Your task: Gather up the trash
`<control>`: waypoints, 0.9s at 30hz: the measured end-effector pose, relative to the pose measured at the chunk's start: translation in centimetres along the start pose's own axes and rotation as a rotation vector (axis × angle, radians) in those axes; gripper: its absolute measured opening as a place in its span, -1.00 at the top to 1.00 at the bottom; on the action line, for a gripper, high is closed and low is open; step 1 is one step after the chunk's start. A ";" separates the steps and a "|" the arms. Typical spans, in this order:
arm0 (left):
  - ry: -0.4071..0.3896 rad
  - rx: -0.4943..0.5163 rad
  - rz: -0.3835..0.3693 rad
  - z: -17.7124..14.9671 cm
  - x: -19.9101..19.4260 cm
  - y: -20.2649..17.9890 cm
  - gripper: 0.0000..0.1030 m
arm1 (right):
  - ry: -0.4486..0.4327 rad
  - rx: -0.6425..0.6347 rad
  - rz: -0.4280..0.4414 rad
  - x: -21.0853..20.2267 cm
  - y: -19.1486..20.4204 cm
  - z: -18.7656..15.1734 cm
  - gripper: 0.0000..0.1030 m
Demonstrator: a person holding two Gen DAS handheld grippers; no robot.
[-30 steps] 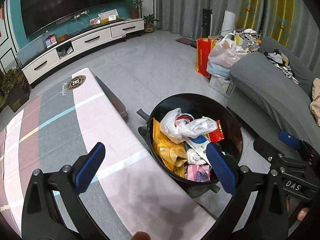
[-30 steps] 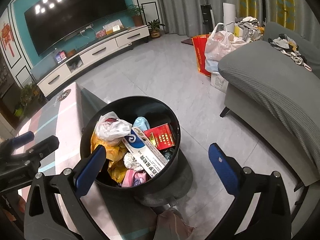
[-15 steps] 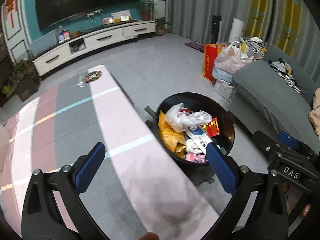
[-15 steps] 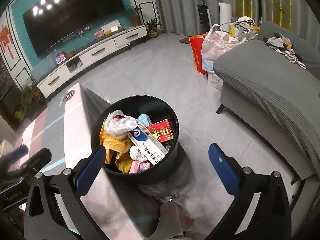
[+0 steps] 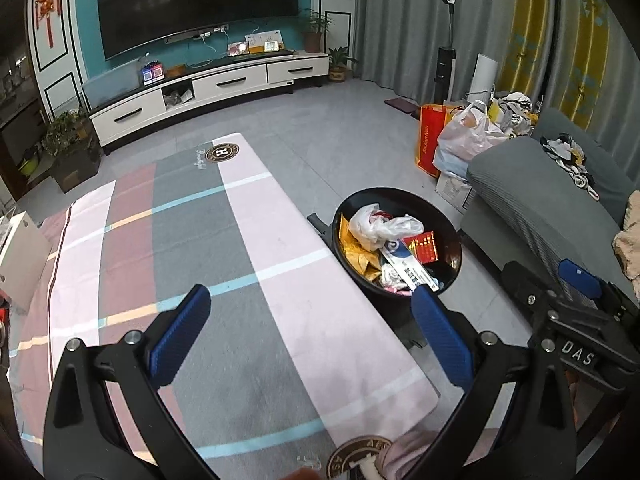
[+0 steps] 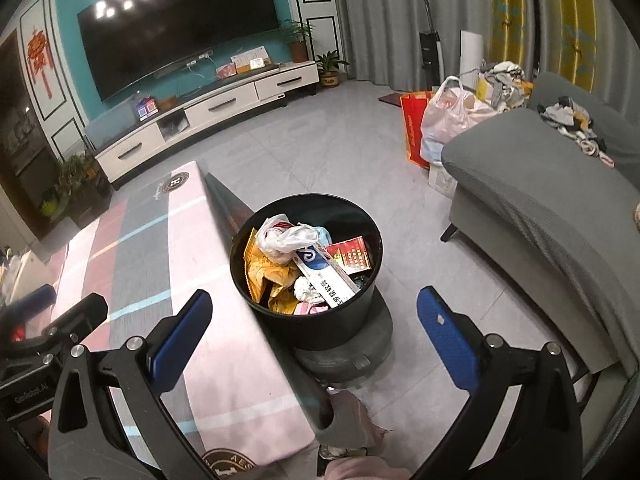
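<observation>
Both tools are empty. The left gripper (image 5: 308, 332) hangs above the table (image 5: 240, 280) with its jaws spread wide, nothing between them; the right gripper (image 6: 316, 336) is just as wide, held over the gap between the table's right edge and the bin (image 6: 308, 268).

The trash sits in that bin, a black round tub on the floor, tight against the table's right edge, resting on a low grey base (image 6: 360, 352). It is heaped close to the rim: a crumpled white bag (image 6: 284, 236) on top toward the far side, gold wrappers (image 6: 268, 276) along the wall nearest the table, a long blue-and-white box (image 6: 328, 280) lying slantwise across the middle, a red carton (image 6: 352, 256) at the side nearest the sofa (image 6: 540, 208), pink scraps (image 6: 308, 310) at the near wall. The tabletop itself shows only its striped cloth — no litter visible on it.

As a judgement, the contents are light and mostly soft. The bag and wrappers would crush and slide under the pads, so a deep pinch on a bunched fold suits them. The box and carton are stiff card — best taken across the narrow width. The bin looks rigid and smooth; its rim is the only place a jaw could bite, and a one-sided grip might tip the load.
</observation>
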State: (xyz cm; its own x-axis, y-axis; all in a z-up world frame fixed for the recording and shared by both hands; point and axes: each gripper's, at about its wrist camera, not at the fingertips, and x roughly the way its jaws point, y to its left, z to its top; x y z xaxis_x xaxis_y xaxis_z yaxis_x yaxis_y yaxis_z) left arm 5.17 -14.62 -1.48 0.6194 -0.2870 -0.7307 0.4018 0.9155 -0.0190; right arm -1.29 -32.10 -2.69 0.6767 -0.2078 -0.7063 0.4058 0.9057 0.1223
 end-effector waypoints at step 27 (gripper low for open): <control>-0.016 -0.040 0.020 -2.4 -6.9 1.2 -0.95 | -0.084 -0.087 -0.013 -8.3 2.2 -1.5 -0.94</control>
State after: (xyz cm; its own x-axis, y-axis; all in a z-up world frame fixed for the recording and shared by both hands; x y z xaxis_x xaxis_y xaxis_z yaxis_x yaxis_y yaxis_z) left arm -0.27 -10.89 1.87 0.6377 -0.2730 -0.7203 0.3622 0.9315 -0.0324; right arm -6.91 -27.83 2.43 0.7222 -0.2469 -0.6461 0.3628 0.9305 0.0500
